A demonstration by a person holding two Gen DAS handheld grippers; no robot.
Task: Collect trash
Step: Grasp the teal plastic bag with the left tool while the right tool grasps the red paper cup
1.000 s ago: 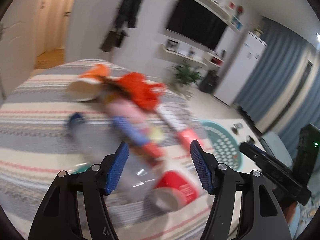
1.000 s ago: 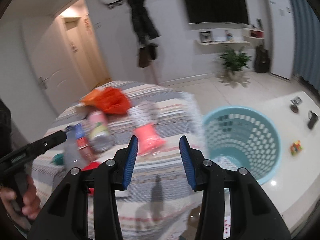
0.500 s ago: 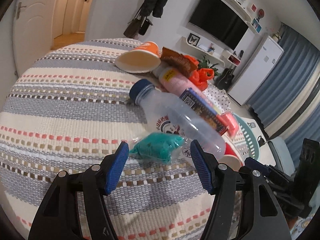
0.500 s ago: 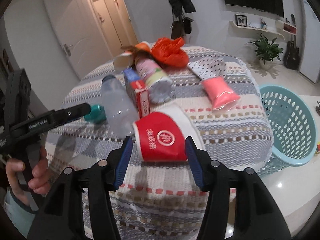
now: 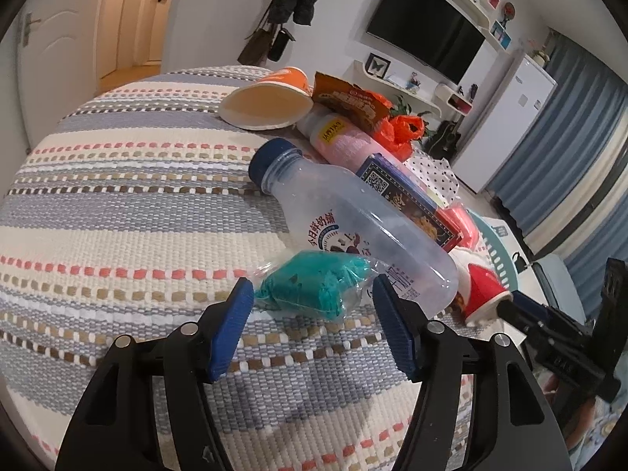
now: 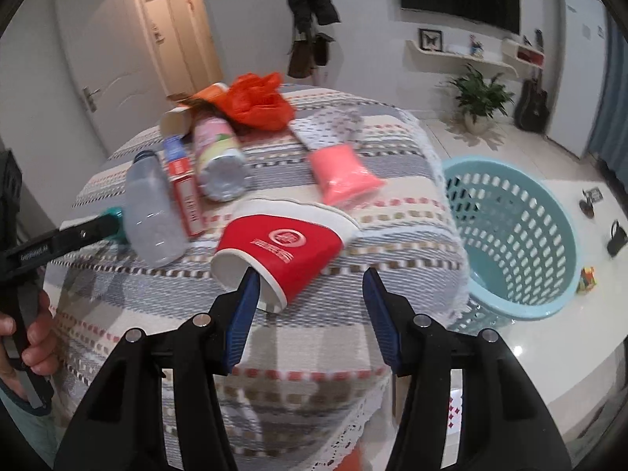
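Observation:
A teal crumpled packet in clear wrap lies on the striped tablecloth, against a clear bottle with a blue cap. My left gripper straddles the packet; its jaws are opening and the pads do not press on it. A red paper cup lies on its side near the table's front edge. My right gripper stands open around the cup's narrow end, with the left fingertip just in front of its rim.
Further back lie an orange cup, a pink bottle, a blue-and-red box, a pink pouch and an orange plastic bag. A light blue basket stands on the floor right of the table.
Both grippers have dropped closer to the table. The left one now frames the teal packet. The right one has widened and come down over the red cup.

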